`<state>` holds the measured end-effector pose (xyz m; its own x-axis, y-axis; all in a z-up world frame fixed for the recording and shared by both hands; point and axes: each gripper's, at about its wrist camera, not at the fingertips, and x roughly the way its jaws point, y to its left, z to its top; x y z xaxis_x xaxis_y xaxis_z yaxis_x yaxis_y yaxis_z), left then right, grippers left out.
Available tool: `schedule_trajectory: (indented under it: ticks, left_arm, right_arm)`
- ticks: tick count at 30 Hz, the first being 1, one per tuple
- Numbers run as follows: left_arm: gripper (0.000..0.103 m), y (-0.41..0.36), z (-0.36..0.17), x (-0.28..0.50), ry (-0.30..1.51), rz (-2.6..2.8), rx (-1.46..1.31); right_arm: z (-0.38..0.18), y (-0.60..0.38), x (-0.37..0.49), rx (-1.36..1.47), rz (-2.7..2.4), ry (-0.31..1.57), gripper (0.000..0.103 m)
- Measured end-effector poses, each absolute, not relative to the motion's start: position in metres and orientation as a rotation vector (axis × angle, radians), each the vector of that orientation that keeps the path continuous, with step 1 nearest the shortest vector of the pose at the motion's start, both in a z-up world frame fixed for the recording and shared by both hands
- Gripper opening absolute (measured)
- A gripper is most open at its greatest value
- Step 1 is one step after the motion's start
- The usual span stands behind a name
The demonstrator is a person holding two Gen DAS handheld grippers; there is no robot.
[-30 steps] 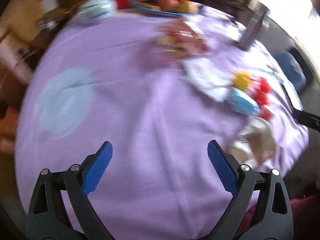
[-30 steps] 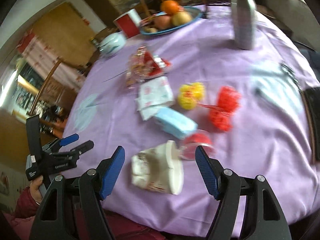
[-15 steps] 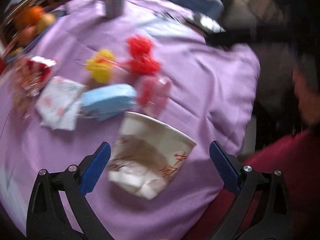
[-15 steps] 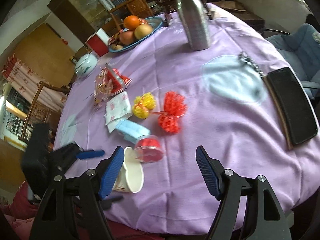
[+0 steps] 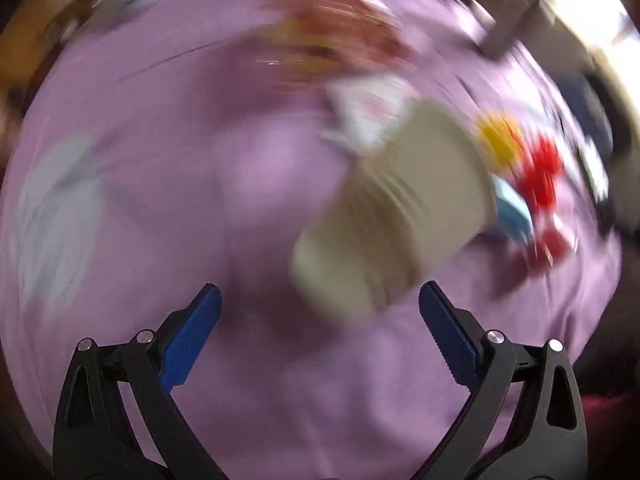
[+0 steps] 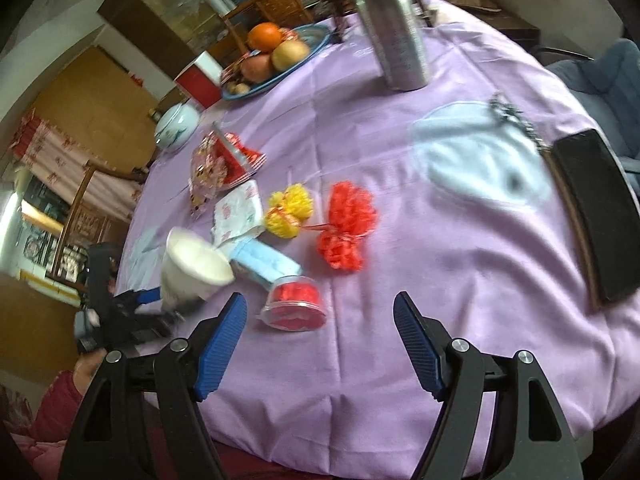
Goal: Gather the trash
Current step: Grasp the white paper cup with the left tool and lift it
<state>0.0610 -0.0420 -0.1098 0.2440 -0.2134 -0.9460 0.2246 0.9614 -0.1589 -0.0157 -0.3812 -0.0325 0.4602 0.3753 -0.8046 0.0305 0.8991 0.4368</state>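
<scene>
Paper cup (image 5: 394, 208) badly blurred, seemingly just beyond left gripper (image 5: 320, 312).

Matt lilac cloth tablecloth (image 6: 400, 208); brushed metal bottle (image 6: 394, 28); paper cup (image 6: 192, 270), seemingly matt.

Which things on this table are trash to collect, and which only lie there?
Trash, likely:
paper cup
blue packet
snack wrappers
plastic cup with red scraps

Lying about:
steel bottle
fruit plate
phone
keys
</scene>
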Motion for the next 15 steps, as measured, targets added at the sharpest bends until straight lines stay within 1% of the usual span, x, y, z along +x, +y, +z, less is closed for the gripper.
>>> schedule_trajectory:
  ticks: [3, 6, 8, 15]
  left_arm:
    - [0.095, -0.01, -0.1, 0.053, 1.267, -0.242, -0.066]
    - [0.095, -0.005, -0.095, 0.041, 1.249, -0.23, -0.117]
    - [0.095, -0.015, -0.091, 0.04, 1.24, -0.243, -0.116]
    - [0.096, -0.066, -0.085, 0.063, 1.188, -0.335, 0.051]
  right_arm:
    - [-0.035, -0.37, -0.009, 0.408, 0.266, 1.095, 0.075]
    - [-0.034, -0.36, -0.004, 0.392, 0.299, 1.099, 0.075]
    - [-0.034, -0.358, -0.002, 0.387, 0.314, 1.101, 0.075]
    - [-0.029, -0.362, -0.008, 0.375, 0.309, 1.09, 0.075]
